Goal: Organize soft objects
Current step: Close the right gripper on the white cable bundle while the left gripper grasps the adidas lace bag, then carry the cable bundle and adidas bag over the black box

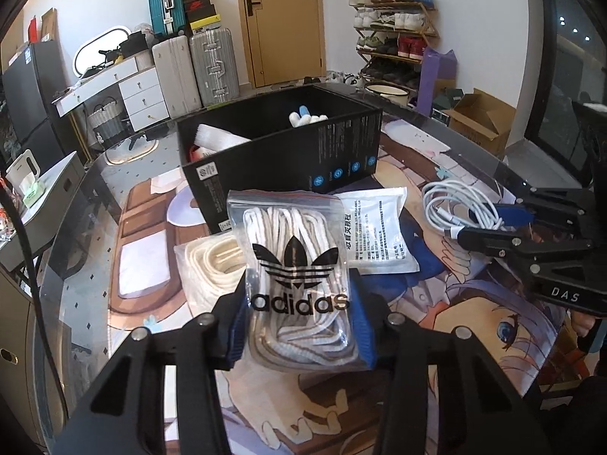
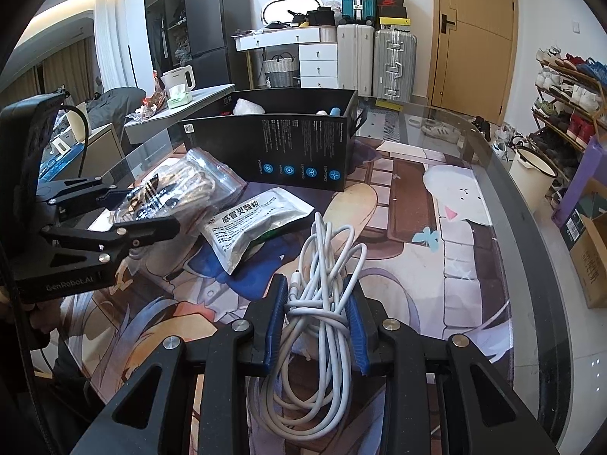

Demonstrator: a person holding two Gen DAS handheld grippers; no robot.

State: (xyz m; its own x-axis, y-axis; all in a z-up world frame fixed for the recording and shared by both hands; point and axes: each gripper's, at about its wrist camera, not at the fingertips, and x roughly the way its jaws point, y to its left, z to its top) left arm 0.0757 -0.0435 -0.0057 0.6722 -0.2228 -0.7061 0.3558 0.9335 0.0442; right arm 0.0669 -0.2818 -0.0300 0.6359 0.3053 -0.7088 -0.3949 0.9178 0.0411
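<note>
Cluttered bedroom all round, and under me a glass-topped table [image 2: 504, 204] with an anime mat beneath the glass. My left gripper [image 1: 299, 326] has its blue pads pressed against both sides of the adidas lace bag [image 1: 296, 265], a clear zip pouch of white laces held upright off the table. My right gripper [image 2: 316, 314] is pinched round the middle of the white cable bundle [image 2: 322, 292], loops spilling out either side of the jaws.

From the left wrist view, the black box [image 1: 280, 151] sits at twelve o'clock just past the bag, already holding a few pale soft items. A second bag of cream laces [image 1: 208, 265] lies at nine o'clock of my held pouch, and a white medicine sachet [image 1: 379, 231] lies at two o'clock, close against the box's front wall.

Risks, as I judge them: the pouch is slick plastic and gripped only near its lower half, so it could slide or fold over as I carry it to the box. The cable's loose loops could snag the sachet or the box rim, or the coil could unravel and trail.

I cannot make out what exactly is inside the box; its near wall hides most of the contents. Whether either held item touches the table is unclear too.
</note>
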